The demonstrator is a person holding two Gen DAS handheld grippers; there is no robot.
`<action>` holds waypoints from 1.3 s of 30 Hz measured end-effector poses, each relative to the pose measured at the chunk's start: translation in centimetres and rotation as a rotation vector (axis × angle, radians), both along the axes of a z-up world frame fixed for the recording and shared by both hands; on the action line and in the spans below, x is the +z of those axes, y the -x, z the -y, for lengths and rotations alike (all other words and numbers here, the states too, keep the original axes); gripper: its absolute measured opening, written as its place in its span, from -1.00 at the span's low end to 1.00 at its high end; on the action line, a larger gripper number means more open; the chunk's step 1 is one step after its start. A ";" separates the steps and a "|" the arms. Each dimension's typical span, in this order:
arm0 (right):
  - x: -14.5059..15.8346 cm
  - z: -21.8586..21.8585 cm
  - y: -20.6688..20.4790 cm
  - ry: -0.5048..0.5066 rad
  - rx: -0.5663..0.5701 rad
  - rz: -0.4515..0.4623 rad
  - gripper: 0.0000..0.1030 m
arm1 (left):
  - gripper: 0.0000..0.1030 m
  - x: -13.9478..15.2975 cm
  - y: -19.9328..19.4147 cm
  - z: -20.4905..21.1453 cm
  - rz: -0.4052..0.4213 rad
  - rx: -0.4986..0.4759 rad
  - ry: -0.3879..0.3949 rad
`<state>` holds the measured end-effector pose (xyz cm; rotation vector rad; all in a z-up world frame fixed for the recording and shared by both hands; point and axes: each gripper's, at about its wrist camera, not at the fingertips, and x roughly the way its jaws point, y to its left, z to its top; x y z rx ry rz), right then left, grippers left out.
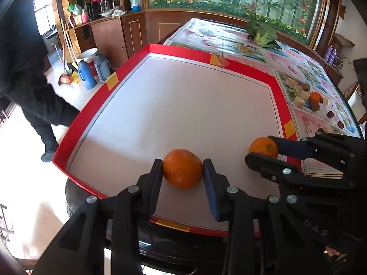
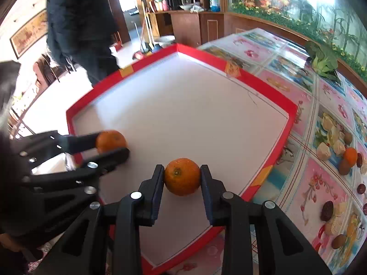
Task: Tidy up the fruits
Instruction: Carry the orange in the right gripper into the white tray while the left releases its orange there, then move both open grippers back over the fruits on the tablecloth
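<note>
Two round, dimpled oranges sit clamped in black plastic grippers above the smooth white floor of a shallow red-rimmed tray [image 1: 281, 96]. The left gripper [image 1: 182, 168] pinches one orange [image 1: 182, 168] near the tray's near edge; the right gripper [image 2: 182, 176] squeezes the other orange [image 2: 182, 176] by the near right corner. Beyond the tray's right edge, on the glossy flower-printed tablecloth [image 2: 321, 194], lie small brown, pale and dark fruits [image 2: 337, 146].

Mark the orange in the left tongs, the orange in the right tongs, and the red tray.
Left orange [image 1: 182, 168], left wrist view, on the middle of its peel.
Right orange [image 2: 182, 176], right wrist view, just below its stem.
Red tray [image 1: 183, 51], left wrist view, on its far rim.
</note>
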<state>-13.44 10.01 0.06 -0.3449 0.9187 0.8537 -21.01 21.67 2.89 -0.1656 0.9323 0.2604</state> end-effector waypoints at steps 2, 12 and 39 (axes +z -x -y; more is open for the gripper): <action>-0.2 0.0 0.1 0.007 0.002 -0.005 -0.41 | -0.27 0.0 0.0 0.0 -0.001 0.001 0.001; -0.1 0.4 0.1 0.067 -0.001 0.090 -0.41 | 0.45 0.6 0.3 0.3 0.010 0.045 -0.069; 8.6 27.0 -3.8 -0.229 -0.531 0.249 0.11 | 1.00 10.5 -1.4 12.5 0.291 -0.174 -0.103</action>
